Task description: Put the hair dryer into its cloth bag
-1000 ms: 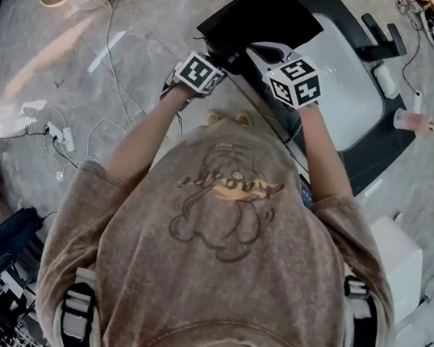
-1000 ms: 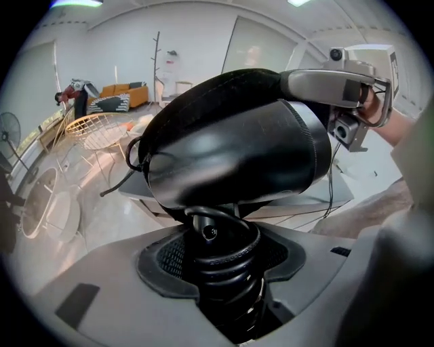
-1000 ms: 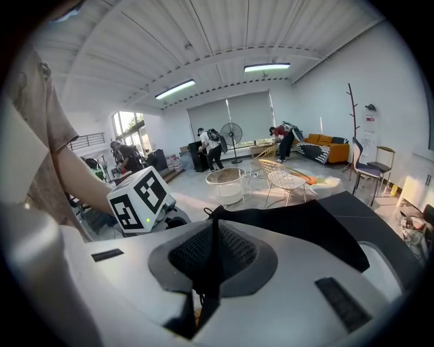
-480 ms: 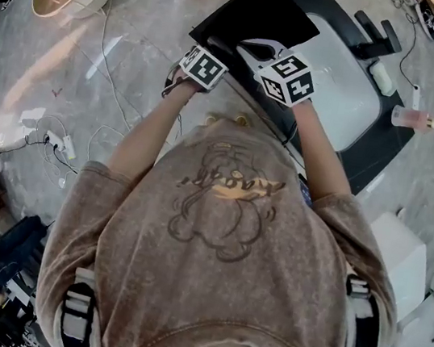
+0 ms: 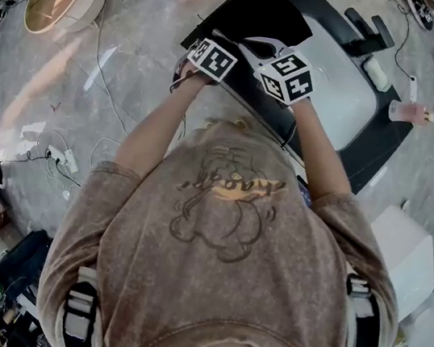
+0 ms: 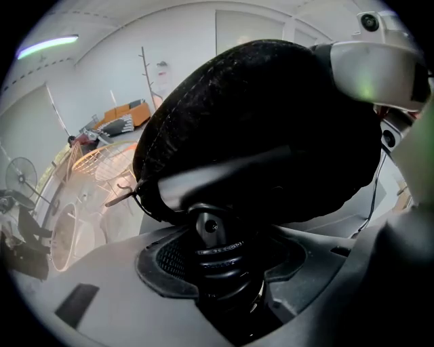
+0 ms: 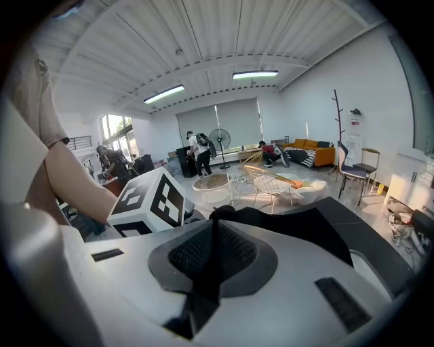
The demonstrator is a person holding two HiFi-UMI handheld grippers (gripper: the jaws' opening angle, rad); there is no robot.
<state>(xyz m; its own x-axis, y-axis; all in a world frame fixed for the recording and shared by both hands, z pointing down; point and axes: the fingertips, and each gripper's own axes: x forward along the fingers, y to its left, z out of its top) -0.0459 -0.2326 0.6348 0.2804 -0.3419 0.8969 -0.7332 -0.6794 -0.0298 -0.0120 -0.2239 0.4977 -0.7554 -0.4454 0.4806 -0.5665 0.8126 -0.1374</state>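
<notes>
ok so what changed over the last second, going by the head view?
The left claw slid toward the right claw and the bag, up and to the right in the head view, so the gap between the two claws narrowed. The right claw hardly moved. Nothing was visibly taken or let go: the left is closed on the hair dryer at its handle end, and the right pinches the bag's edge.

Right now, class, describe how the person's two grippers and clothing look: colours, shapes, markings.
The left gripper and right gripper have smooth pale grey bodies with black mesh-textured pads. Each carries a white cube with black square markers. The person wears a short-sleeved mottled brown T-shirt with a bear drawing.
</notes>
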